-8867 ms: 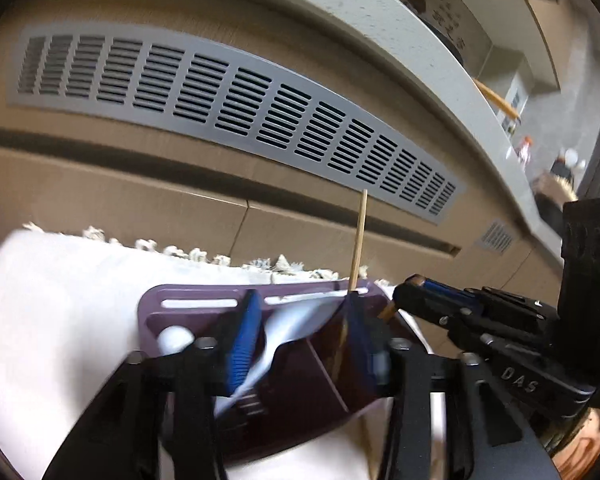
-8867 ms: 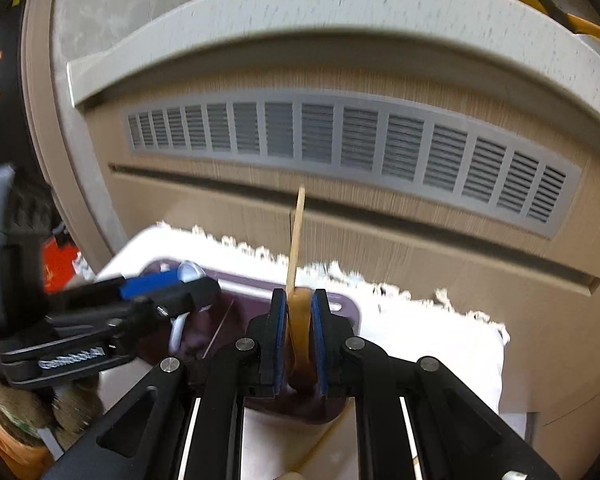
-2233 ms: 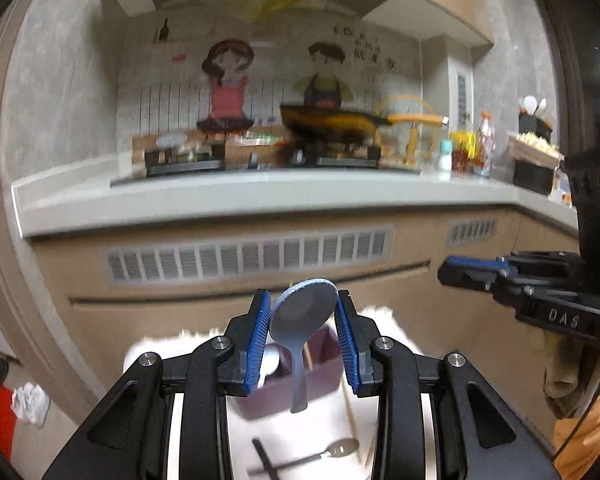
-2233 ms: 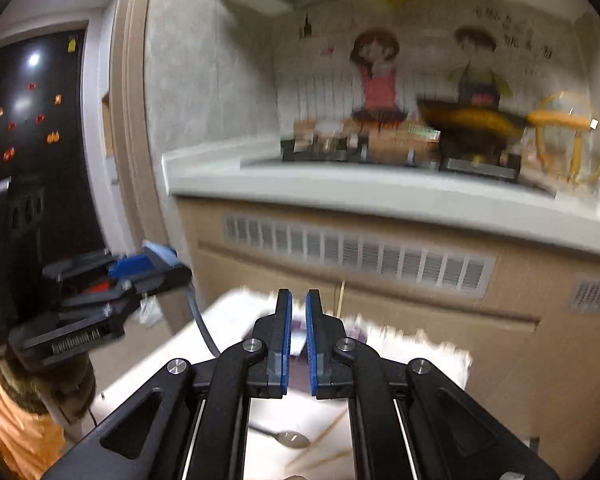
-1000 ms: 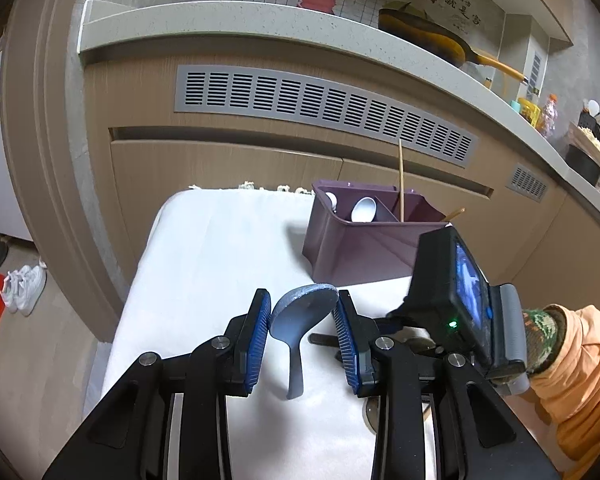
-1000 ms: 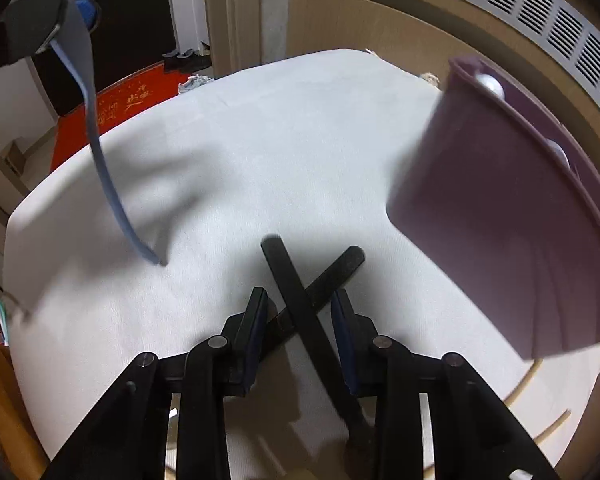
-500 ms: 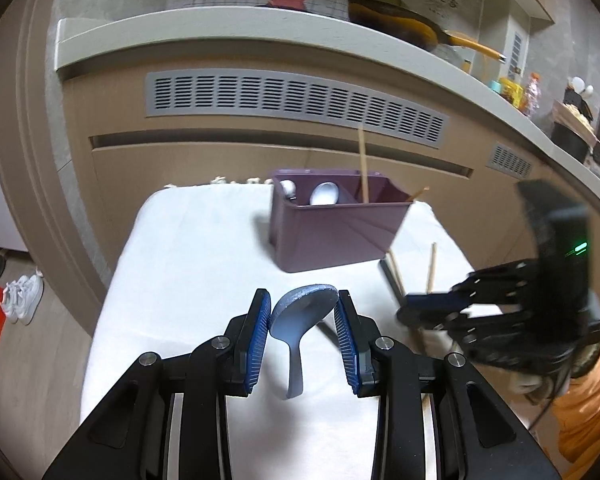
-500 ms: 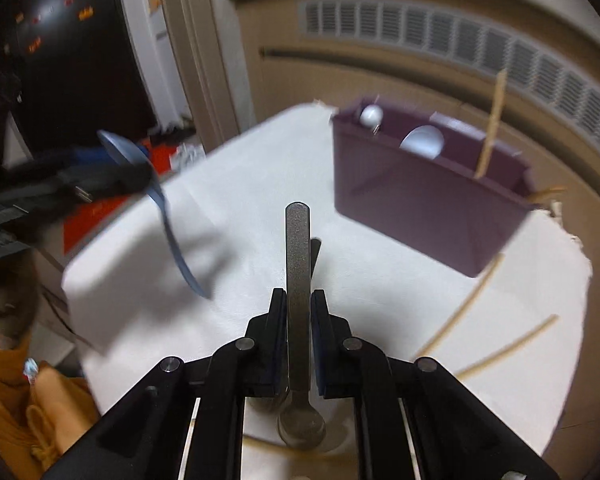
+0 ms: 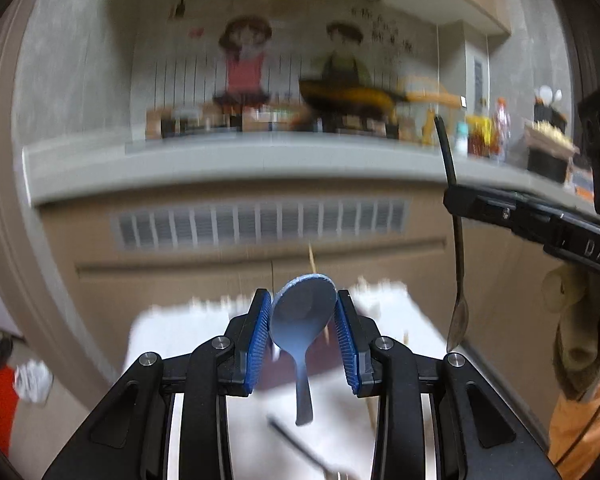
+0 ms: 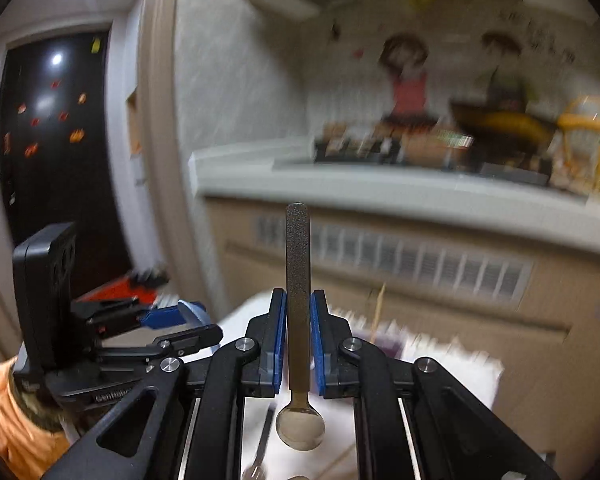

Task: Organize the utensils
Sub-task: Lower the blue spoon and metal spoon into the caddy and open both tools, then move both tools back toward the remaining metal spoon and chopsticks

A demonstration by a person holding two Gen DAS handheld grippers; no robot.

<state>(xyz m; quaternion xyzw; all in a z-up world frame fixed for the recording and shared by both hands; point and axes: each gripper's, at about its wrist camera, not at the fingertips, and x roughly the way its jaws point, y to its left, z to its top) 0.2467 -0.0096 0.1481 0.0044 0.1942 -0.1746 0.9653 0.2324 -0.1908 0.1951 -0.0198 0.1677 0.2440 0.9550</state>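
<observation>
My left gripper [image 9: 302, 336] is shut on the bowl of a blue spoon [image 9: 303, 316], whose handle hangs down over the white cloth [image 9: 168, 332]. My right gripper [image 10: 298, 340] is shut on the grey handle of a metal spoon [image 10: 297, 264]; the handle points up and the bowl hangs below the fingers. In the left wrist view that metal spoon [image 9: 458, 264] hangs at the right in the right gripper [image 9: 454, 200]. The purple utensil holder [image 10: 388, 346] sits blurred behind, mostly hidden, with a chopstick [image 9: 311, 258] standing in it.
A dark-handled utensil [image 9: 296, 440] and loose chopsticks lie on the cloth below the grippers. Behind the table runs a cabinet front with a vent grille [image 9: 260, 226] under a grey countertop [image 9: 220, 164]. A person's orange sleeve [image 9: 580, 432] is at the right.
The right gripper closed on the metal spoon and lifted it off the cloth. Both grippers rose and tipped up, so the holder has dropped low in both views.
</observation>
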